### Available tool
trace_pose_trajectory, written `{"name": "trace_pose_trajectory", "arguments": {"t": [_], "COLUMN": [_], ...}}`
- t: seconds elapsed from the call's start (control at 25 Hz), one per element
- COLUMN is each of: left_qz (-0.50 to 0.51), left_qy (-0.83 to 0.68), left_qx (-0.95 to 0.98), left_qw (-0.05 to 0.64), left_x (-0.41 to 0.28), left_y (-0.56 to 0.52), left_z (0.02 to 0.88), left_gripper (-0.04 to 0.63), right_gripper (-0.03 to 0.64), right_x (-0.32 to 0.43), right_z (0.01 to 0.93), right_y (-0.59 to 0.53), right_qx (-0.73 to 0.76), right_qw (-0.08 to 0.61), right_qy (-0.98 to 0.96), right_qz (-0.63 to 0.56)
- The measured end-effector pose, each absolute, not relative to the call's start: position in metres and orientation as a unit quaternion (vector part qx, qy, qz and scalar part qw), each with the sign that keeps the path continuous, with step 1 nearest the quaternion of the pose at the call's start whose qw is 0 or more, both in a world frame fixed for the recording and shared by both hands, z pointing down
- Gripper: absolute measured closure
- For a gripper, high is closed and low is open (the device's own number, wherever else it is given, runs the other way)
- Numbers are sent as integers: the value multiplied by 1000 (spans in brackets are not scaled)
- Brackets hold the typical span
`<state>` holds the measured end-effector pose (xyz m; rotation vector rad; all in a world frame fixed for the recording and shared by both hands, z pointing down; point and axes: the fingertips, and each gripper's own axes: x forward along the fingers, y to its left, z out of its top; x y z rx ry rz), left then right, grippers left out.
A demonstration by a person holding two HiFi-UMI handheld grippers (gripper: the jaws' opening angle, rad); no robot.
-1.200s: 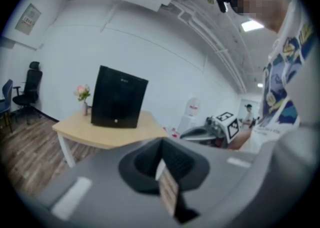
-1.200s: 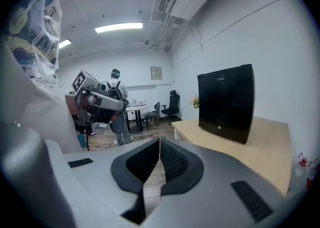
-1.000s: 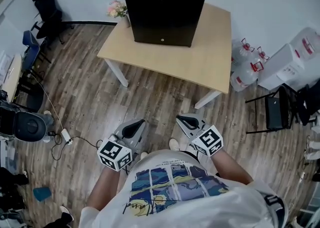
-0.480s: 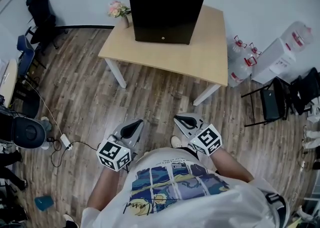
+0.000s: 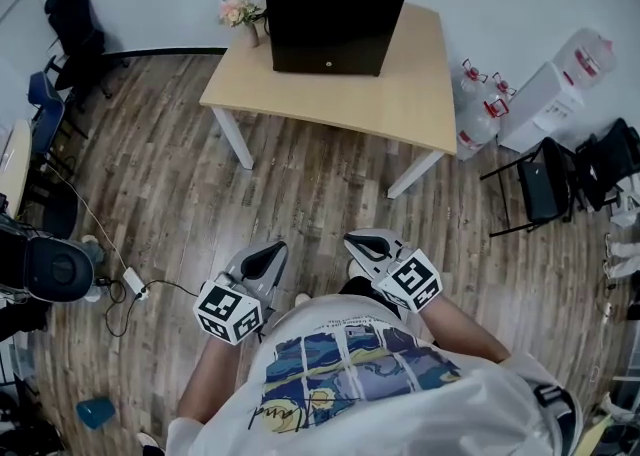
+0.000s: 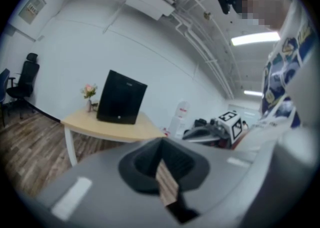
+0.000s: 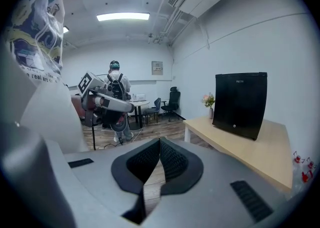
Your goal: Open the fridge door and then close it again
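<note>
Black and box-shaped, the small fridge [image 5: 335, 6] is standing at the far edge of the light wooden desk [image 5: 410, 104] with white legs, and its door is lying shut, facing the person. A small vase of pink flowers [image 5: 240, 12] is sitting on the desk's corner, just beside the fridge on the head view's left. The person in a white printed shirt [image 5: 350, 374] is standing on the brown plank floor [image 5: 280, 184], well apart from the desk, and is holding both grey tongs low in front of the body. The left tongs [image 5: 266, 256] are pointing toward the desk with their tips pressed together, pinching nothing. The right tongs [image 5: 364, 242] are pointing the same way, likewise closed tip to tip and empty. Clear water bottles with red caps [image 5: 478, 114] are standing on the floor near the desk's right end.
</note>
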<state>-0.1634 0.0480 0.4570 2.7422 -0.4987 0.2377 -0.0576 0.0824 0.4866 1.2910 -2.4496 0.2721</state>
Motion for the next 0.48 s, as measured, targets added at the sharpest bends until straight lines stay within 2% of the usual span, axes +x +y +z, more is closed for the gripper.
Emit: {"name": "trace_pose_trajectory", "arguments": {"t": [0.48], "left_qz": [81], "left_qy": [-153], "left_qx": [966], "left_qw": [193], "left_x": [-180], "left_y": [71], "left_z": [475], "left_gripper": [588], "right_gripper": [604], "right_x": [-83], "right_z": [492], "right_y": [110], "right_qx": [451], "right_qw": [216], "right_qy": [-860], "right_qz": [104]}}
